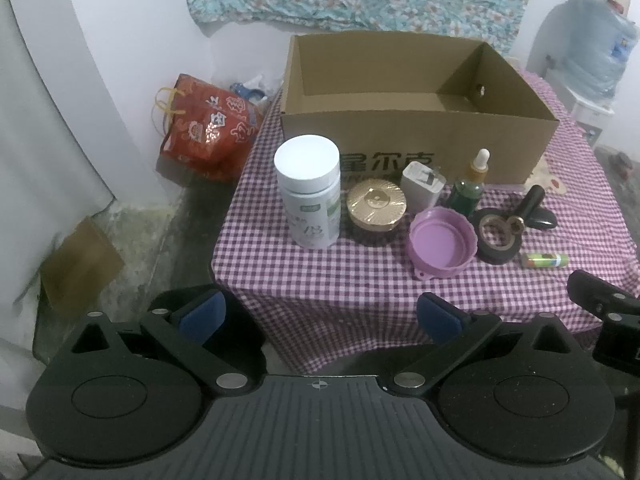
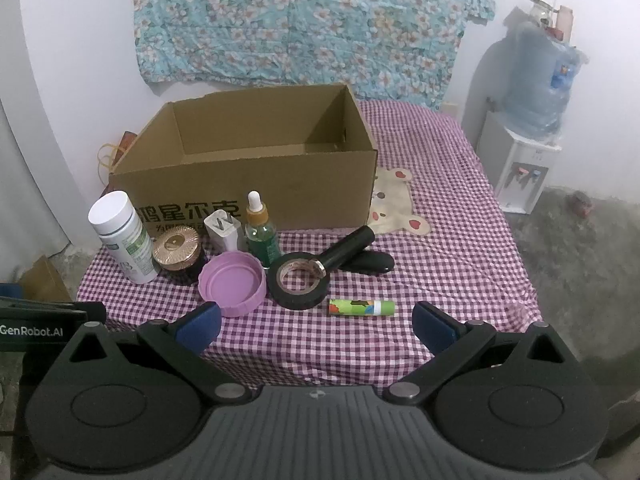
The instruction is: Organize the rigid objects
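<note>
An open cardboard box (image 1: 416,148) (image 2: 248,184) stands empty at the back of the checked table. In front of it stand a white bottle (image 1: 310,192) (image 2: 122,236), a gold-lidded jar (image 1: 376,206) (image 2: 177,250), a white charger (image 1: 422,190) (image 2: 224,230), a green dropper bottle (image 1: 468,188) (image 2: 260,232), a purple lid (image 1: 440,242) (image 2: 233,282), a black tape roll (image 1: 498,240) (image 2: 300,284), a black-handled tool (image 1: 534,204) (image 2: 352,250) and a small green tube (image 1: 546,259) (image 2: 362,307). My left gripper (image 1: 318,316) and right gripper (image 2: 316,322) hang open before the table's near edge, holding nothing.
A red gift bag (image 1: 208,132) lies on the floor left of the table, with a brown paper bag (image 1: 78,268) nearer. A water dispenser (image 2: 528,132) stands at the right wall. A floral cloth (image 2: 304,20) hangs behind. The right half of the tablecloth (image 2: 452,216) is bare.
</note>
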Motion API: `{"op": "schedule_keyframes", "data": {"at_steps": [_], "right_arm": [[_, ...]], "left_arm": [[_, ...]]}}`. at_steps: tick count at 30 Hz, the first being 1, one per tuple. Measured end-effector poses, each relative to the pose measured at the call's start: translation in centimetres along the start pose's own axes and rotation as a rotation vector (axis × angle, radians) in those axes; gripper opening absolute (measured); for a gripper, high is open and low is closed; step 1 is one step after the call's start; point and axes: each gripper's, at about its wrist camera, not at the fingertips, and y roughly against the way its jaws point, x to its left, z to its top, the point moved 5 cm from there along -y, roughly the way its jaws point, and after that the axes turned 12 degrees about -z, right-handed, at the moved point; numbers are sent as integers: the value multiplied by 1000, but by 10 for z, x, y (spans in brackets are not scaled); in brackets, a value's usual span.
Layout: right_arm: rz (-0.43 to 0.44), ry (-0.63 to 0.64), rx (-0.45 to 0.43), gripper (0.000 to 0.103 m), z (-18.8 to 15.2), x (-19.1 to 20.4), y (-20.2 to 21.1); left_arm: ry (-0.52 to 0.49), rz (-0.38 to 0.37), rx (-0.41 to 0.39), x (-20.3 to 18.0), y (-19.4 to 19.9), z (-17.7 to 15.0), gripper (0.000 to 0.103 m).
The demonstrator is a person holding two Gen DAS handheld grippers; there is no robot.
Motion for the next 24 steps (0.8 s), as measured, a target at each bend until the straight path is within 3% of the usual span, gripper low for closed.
{"op": "schedule_keyframes", "data": {"at_steps": [24], "right_arm": [[-7, 6, -5, 103, 1, 1, 0]], "left_arm": [[1, 1, 0, 1, -1, 0, 102]]}}
